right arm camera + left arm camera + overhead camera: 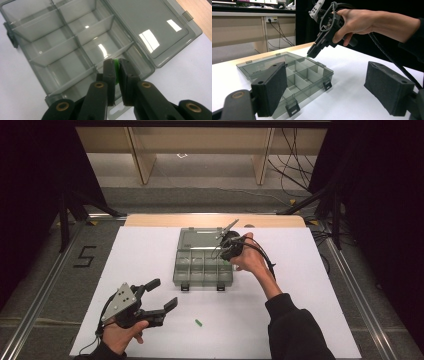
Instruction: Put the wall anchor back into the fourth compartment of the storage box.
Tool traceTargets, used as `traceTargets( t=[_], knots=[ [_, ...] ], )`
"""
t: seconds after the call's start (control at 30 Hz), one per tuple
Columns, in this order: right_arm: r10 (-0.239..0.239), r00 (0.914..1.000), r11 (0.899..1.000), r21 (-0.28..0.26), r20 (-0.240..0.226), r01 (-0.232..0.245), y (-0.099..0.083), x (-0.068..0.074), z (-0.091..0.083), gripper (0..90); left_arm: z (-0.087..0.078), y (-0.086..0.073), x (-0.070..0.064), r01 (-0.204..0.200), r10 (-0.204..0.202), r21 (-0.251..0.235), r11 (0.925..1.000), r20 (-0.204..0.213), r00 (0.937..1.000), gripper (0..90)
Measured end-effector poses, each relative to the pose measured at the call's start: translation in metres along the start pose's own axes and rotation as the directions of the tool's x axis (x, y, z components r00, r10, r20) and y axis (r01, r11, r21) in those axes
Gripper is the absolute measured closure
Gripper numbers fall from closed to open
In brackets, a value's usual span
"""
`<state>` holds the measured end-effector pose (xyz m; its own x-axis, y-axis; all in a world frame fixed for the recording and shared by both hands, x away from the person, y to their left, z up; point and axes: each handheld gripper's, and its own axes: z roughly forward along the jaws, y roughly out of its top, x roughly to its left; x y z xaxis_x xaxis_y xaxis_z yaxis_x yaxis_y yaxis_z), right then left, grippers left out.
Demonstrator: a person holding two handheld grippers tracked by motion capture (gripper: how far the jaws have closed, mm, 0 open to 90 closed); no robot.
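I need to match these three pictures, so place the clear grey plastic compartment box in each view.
High view: clear grey plastic compartment box at table centre, lid open away from the person.
Left gripper view: left of centre, behind the near jaw.
Right gripper view: upper frame, beneath the jaws.
Shared landmark: right hand-held gripper over the box's edge.

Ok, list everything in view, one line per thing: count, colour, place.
compartment box: one, clear grey plastic, lid open flat, middle of the sheet.
green piece: one, green, clamped in the right gripper above the box's end compartments.
second green piece: one, green, lying loose on the sheet near the person's edge.
sheet: one, white, covering the table.
table: one, light wood, its far edge showing beyond the sheet.
left gripper: one, black, jaws apart, raised at the sheet's near left.
right gripper: one, black, over the box.
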<state>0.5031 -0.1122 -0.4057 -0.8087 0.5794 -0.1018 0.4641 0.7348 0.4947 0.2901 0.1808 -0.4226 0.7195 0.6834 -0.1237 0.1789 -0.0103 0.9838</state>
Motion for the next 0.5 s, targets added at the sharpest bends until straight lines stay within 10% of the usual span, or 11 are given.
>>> traceTargets(
  t=[0.5],
  knots=[
    [0.044,0.9990,0.999,0.029,0.011,-0.044,0.002,-0.012,0.018,84.1,0.000,0.000,0.000,-0.003,0.003,0.001,1.0000,0.002,1.0000,17.2]
  ],
)
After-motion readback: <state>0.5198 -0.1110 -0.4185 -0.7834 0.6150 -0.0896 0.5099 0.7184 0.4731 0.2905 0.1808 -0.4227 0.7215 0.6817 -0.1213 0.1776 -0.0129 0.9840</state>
